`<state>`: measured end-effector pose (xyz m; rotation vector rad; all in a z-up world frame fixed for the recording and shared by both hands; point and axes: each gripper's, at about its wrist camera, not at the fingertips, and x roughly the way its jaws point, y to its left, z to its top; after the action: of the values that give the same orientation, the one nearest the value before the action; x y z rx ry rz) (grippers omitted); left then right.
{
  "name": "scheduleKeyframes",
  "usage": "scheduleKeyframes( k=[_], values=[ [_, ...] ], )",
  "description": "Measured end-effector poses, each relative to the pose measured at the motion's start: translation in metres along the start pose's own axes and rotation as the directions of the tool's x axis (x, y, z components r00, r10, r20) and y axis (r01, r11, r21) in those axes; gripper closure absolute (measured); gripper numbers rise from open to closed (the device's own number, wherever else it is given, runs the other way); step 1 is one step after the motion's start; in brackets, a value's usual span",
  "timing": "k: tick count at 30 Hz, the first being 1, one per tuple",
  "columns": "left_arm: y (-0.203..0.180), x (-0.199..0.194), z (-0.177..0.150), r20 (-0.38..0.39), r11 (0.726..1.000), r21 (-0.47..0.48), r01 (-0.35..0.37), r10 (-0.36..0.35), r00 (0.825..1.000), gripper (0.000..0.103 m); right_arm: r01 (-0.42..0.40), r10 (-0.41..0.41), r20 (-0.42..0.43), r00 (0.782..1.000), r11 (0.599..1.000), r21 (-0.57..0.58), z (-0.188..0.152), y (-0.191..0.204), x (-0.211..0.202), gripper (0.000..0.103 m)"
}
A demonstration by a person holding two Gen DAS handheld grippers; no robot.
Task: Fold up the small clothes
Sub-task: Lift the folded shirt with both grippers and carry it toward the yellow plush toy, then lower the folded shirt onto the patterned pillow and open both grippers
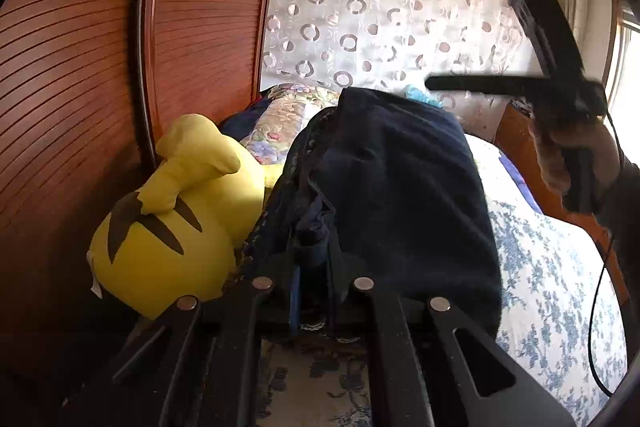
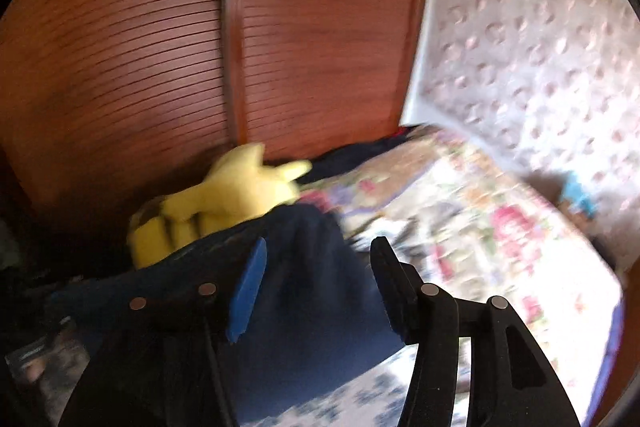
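We see the brown slatted wardrobe doors (image 1: 80, 75) filling the left side of both views, with a pale curtain (image 1: 380, 7) patterned in rings beside them. Below lies the bed (image 1: 560, 287) under a blue-flowered white cover, and a second, brightly flowered quilt (image 2: 480, 227) sits farther back. A yellow plush toy (image 1: 160, 227) with dark stripes leans against the wardrobe, just beside the clothing. The dark navy garment (image 1: 400, 187) is bunched up over the bed, rising from our left gripper (image 1: 316, 267), whose fingers are clenched on its folds. In the right wrist view, which is blurred, the same navy cloth (image 2: 312, 287) lies between the fingers of the right gripper (image 2: 320, 267); these stand apart, released, and the blue pad (image 2: 248, 287) does not press on the fabric. From the left wrist view we also see the right gripper (image 1: 500, 27) held above the garment by a hand (image 1: 576, 155).
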<state>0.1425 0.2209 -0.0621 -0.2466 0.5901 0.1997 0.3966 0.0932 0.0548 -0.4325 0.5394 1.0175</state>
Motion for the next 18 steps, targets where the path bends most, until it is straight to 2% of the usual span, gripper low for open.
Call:
scheduleKeyframes(
  k=[2,5,9,14,16,17,18],
  values=[
    [0.001,0.001,-0.002,-0.007,1.0,0.004,-0.008,0.008,1.0,0.093,-0.037,0.037,-0.018,0.999,0.999,0.0,-0.014,-0.004,0.012,0.047],
    [0.001,0.002,-0.003,-0.006,1.0,0.016,-0.01,0.01,1.0,0.093,-0.036,0.039,-0.077,0.996,0.999,0.037,-0.034,-0.019,0.04,0.047],
    [0.003,0.001,0.0,-0.026,1.0,-0.005,-0.004,0.004,1.0,0.093,-0.064,0.073,-0.054,0.996,0.986,0.151,-0.047,-0.033,0.068,0.047],
    [-0.007,-0.011,0.002,-0.015,0.999,0.031,-0.015,0.015,1.0,0.092,-0.036,0.04,-0.027,0.999,0.989,0.143,-0.044,-0.029,0.069,0.047],
    [-0.009,-0.019,0.002,-0.001,1.0,0.029,-0.01,0.01,1.0,0.086,-0.002,0.005,-0.02,1.0,0.989,0.145,-0.05,-0.016,0.06,0.047],
    [-0.01,-0.021,0.002,0.006,1.0,0.029,-0.005,0.005,1.0,0.078,0.017,-0.015,-0.015,1.0,0.988,0.153,-0.054,-0.009,0.051,0.047],
    [-0.011,-0.026,0.003,0.018,1.0,0.03,0.005,-0.006,1.0,0.066,0.032,-0.03,-0.012,0.999,0.987,0.158,-0.061,0.002,0.04,0.047]
  ],
)
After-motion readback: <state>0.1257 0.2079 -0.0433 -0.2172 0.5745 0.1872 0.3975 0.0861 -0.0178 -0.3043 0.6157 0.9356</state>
